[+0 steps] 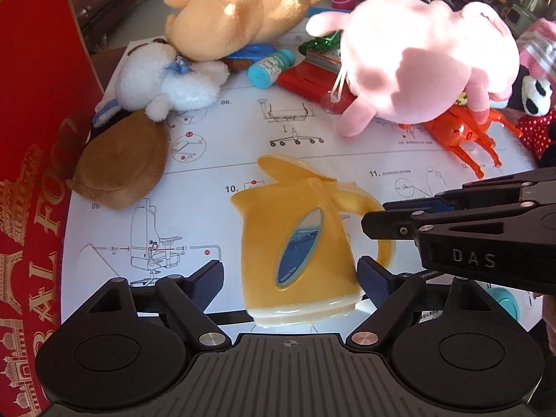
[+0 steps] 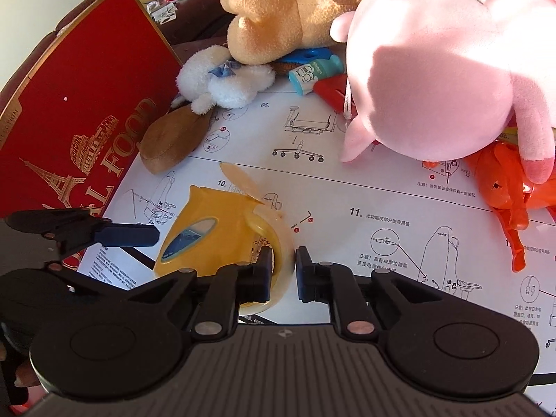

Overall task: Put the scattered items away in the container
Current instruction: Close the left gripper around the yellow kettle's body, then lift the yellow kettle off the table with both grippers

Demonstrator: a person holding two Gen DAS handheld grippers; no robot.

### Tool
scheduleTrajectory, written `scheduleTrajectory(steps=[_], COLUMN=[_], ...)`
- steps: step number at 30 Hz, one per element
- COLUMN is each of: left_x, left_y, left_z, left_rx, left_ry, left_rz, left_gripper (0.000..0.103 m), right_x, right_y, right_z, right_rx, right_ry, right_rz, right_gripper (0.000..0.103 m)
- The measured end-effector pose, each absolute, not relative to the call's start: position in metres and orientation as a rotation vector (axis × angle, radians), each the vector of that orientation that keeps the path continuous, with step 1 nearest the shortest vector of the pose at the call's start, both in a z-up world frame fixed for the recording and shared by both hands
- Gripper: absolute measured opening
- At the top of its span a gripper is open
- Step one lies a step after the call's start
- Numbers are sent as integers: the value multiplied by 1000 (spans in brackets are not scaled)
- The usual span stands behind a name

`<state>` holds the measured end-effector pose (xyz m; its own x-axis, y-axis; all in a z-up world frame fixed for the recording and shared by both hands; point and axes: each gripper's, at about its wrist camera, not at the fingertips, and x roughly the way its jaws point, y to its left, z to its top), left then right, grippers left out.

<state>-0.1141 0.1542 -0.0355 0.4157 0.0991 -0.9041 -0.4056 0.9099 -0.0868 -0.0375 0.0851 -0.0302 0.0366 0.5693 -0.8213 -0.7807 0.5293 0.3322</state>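
A yellow toy kettle (image 1: 295, 236) (image 2: 208, 236) is tilted over the instruction sheet with its lid flipped open. My right gripper (image 2: 283, 264) is shut on its curved handle; in the left wrist view the right gripper (image 1: 382, 215) reaches in from the right to that handle. My left gripper (image 1: 290, 274) straddles the kettle's body, open, with a gap showing at its left pad. One of its fingers (image 2: 132, 234) shows beside the kettle in the right wrist view. The red box (image 1: 34, 139) (image 2: 69, 104) stands at the left edge.
Toys crowd the far side of the paper sheet (image 1: 312, 121): a tan plush (image 1: 226, 10), a white plush dog (image 1: 166, 80) with a brown part (image 1: 121, 163), a teal bottle (image 1: 271, 67), a big pink plush (image 1: 427, 59), an orange plastic toy (image 1: 462, 132).
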Motion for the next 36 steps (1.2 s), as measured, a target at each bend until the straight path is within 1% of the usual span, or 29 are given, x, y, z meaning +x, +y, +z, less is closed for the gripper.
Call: scheduleTrajectory(steps=[1, 6, 12, 15, 18, 21, 28, 29, 30, 32, 36], left_x=[-114, -122, -127, -127, -128, -131, -144, -145, -144, -142, -139], left_y=[155, 155, 156, 152, 152, 151, 152, 148, 144, 140, 139], left_z=[-38, -41, -51, -50, -50, -50, -53, -53, -53, -52, -53], left_rx=[-330, -332, -353, -320, -314, -297, -343, -324, -302, -268, -259], left_ry=[1100, 1075, 1089, 1088, 1081, 1060, 1011, 1011, 1011, 1020, 1051], left_rz=[313, 303, 313, 313, 312, 301, 257, 254, 256, 266, 282], left_gripper=[75, 75, 74, 74, 74, 74, 74, 74, 74, 74, 74], right_x=[-39, -41, -48, -53, -50, -48, -51, -53, -55, -64, -62], right_y=[85, 80, 85, 88, 88, 86, 91, 93, 95, 100, 97], right_z=[-28, -26, -32, -36, -41, -45, -49, -48, -48, -47, -47], right_rx=[-229, -216, -231, -255, -247, -250, -276, -288, -309, -383, -353], right_ry=[1125, 1134, 1153, 1156, 1188, 1206, 1198, 1186, 1170, 1113, 1133], right_rz=[1058, 1079, 1077, 1066, 1045, 1032, 1037, 1041, 1047, 1060, 1046], right_gripper=[16, 16, 18, 23, 23, 27, 26, 27, 24, 23, 22])
